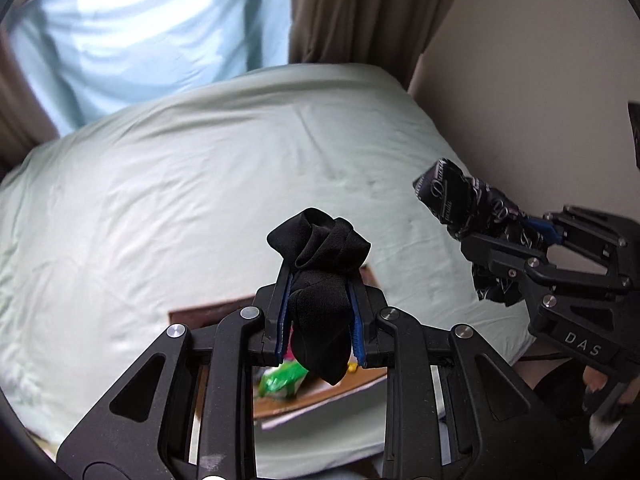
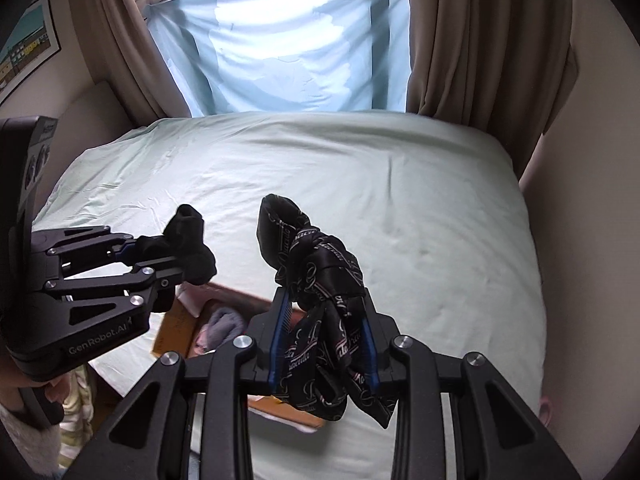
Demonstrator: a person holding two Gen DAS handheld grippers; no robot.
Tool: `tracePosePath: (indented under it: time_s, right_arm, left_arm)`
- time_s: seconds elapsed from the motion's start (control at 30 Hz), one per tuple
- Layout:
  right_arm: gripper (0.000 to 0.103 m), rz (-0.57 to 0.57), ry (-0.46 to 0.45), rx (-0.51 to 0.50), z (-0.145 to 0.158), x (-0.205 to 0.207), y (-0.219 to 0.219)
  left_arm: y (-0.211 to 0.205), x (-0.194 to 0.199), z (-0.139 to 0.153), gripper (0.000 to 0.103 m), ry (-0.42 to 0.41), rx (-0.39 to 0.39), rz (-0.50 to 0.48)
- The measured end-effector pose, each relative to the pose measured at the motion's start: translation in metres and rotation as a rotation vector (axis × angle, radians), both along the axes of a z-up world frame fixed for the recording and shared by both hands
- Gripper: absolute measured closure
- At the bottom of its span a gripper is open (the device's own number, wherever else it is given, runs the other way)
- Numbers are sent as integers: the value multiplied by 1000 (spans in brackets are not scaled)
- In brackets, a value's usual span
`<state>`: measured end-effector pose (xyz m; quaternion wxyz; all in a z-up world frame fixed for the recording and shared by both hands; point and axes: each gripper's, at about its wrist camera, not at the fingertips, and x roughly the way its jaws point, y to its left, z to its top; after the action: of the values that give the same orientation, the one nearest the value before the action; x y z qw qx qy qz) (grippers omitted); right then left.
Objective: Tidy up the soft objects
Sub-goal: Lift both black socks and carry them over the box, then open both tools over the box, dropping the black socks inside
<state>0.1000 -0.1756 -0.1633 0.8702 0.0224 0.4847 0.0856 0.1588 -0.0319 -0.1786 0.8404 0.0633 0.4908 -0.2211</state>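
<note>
My left gripper (image 1: 319, 280) is shut on a bunched plain black cloth (image 1: 320, 248), which bulges above the fingertips and hangs down between the blue pads. My right gripper (image 2: 323, 300) is shut on a knotted black scarf with white lettering (image 2: 316, 264); its tail droops below the jaws. Both are held up above a pale green bed (image 2: 400, 200). The right gripper (image 1: 532, 236) with the patterned scarf (image 1: 452, 196) shows at the right of the left wrist view. The left gripper (image 2: 176, 256) with the black cloth (image 2: 192, 240) shows at the left of the right wrist view.
An open cardboard box (image 2: 176, 328) lies on the bed beneath the grippers, holding a grey soft item (image 2: 226, 324); a green packet (image 1: 284, 380) shows in it too. Brown curtains (image 2: 480, 40) and a light blue sheet (image 2: 280, 40) hang behind the bed. A wall borders the bed's right side.
</note>
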Motion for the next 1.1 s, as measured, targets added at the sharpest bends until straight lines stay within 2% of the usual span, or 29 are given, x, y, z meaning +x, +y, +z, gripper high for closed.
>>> tracePosePath:
  time_s: [0.17,0.37,0.63,0.83,0.97,1.1]
  right_arm:
    - [74,-51,61,27,-19,-18,40]
    - [74,-97,140,37,-49,-22,78]
    - [74,-160,263,39,-97,-7,98]
    - [74,-186,348,25,-139,16,99]
    - [74,-187,405,9,-169,27,95]
    - [74,-191,447,11,-185,31,89]
  left_arm:
    - [54,-19,-18,82,32,0,62]
    - [99,-22,-61,82,130,6,106]
    - [118,-14,-119,82,251,35,120]
    - [120,8,-173,82,338,50,139]
    - [119,17,-209,82,383,88,147]
    - [115,19,-223,82,407,103,138]
